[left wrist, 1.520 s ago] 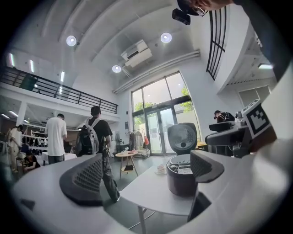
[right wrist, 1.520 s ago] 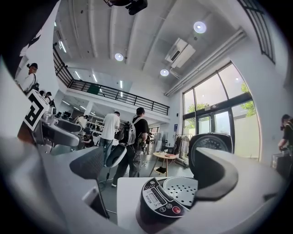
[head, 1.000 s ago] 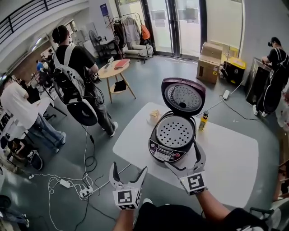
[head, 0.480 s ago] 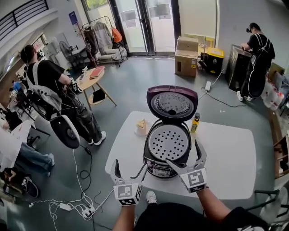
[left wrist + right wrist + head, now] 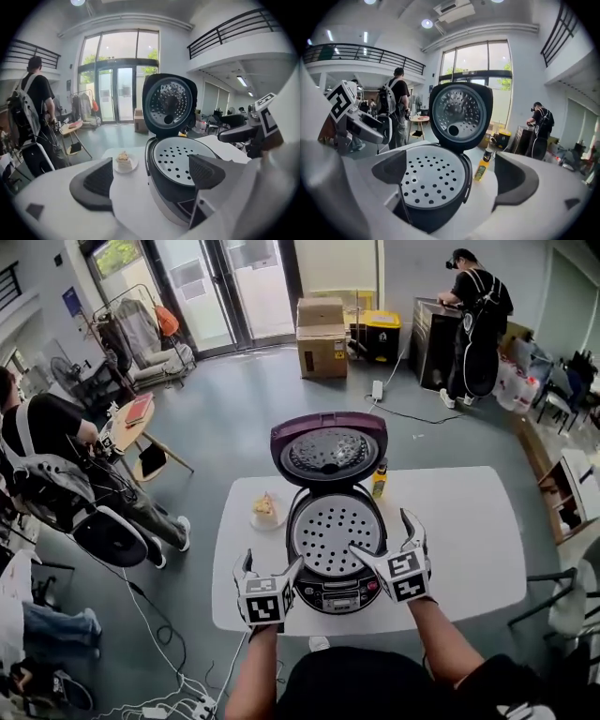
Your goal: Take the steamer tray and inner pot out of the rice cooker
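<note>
A dark rice cooker stands on the white table with its lid raised. The white perforated steamer tray sits in its mouth and hides the inner pot. My left gripper is at the cooker's front left, its jaws wide but closing. In the left gripper view the cooker and tray show between the pads, untouched. My right gripper hangs open over the front right rim. The right gripper view frames the tray and lid.
A small plate with cake lies left of the cooker. A yellow bottle stands behind it on the right. People work around the room. A chair stands right of the table, and cables lie on the floor at the left.
Both grippers have moved forward from below the table's near edge up to the cooker's front, one on each side. The head view has swung so the cooker is centred.
</note>
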`<move>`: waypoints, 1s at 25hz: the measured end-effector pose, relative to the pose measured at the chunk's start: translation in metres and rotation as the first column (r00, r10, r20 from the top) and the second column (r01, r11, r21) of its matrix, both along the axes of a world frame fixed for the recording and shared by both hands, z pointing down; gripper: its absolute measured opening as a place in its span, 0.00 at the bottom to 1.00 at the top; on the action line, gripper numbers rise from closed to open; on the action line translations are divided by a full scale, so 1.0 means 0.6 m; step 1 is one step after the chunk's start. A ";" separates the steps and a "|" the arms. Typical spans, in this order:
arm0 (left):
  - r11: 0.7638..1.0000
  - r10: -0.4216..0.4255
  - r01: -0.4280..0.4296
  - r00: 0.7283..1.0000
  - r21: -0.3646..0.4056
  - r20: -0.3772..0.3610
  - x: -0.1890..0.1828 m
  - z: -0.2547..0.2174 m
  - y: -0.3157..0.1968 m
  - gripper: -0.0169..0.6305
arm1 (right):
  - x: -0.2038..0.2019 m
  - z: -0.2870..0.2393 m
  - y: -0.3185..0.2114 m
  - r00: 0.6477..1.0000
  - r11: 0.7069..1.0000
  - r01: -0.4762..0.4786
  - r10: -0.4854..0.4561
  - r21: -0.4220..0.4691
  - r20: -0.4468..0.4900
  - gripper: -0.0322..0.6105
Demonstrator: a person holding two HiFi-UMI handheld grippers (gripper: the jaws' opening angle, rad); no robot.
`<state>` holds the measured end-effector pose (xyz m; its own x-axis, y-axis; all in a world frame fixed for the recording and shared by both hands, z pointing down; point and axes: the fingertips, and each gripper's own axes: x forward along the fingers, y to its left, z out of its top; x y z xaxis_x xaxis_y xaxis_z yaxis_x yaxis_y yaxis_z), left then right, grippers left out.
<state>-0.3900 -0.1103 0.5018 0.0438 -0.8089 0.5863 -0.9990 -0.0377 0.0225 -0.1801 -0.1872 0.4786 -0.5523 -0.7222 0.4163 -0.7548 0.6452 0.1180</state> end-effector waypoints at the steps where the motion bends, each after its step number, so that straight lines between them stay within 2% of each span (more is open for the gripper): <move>1: 0.999 0.021 -0.021 1.000 -0.026 -0.009 0.000 0.012 -0.014 0.79 | 0.002 0.017 -0.008 0.999 0.999 -0.020 0.019 -0.040 -0.029 0.96; 3: 0.996 0.059 -0.060 0.998 -0.073 -0.026 -0.001 0.033 -0.041 0.79 | 0.005 0.047 -0.024 0.995 0.993 -0.064 0.055 -0.102 -0.080 0.94; 5: 0.989 0.092 -0.096 0.995 -0.113 -0.043 0.000 0.050 -0.064 0.78 | 0.009 0.074 -0.040 0.989 0.982 -0.105 0.087 -0.156 -0.121 0.86; 9: 0.969 0.171 -0.175 0.985 -0.173 -0.037 0.015 0.078 -0.109 0.78 | 0.013 0.113 -0.078 0.979 0.964 -0.146 0.108 -0.224 -0.175 0.83; 13: 0.947 0.253 -0.241 0.967 -0.212 0.032 0.034 0.098 -0.130 0.75 | 0.011 0.130 -0.086 0.971 0.961 -0.128 0.070 -0.245 -0.231 0.74; 16: 0.938 0.290 -0.265 0.954 -0.225 0.083 0.046 0.100 -0.145 0.70 | 0.009 0.139 -0.094 0.959 0.966 -0.083 0.010 -0.247 -0.283 0.71; 20: 0.927 0.299 -0.267 0.950 -0.262 0.091 0.049 0.121 -0.150 0.69 | 0.004 0.168 -0.101 0.947 0.962 -0.047 -0.043 -0.269 -0.318 0.67; 25: 0.915 0.308 -0.262 0.944 -0.307 0.113 0.044 0.153 -0.144 0.68 | 0.001 0.198 -0.107 0.939 0.960 -0.046 -0.053 -0.275 -0.341 0.64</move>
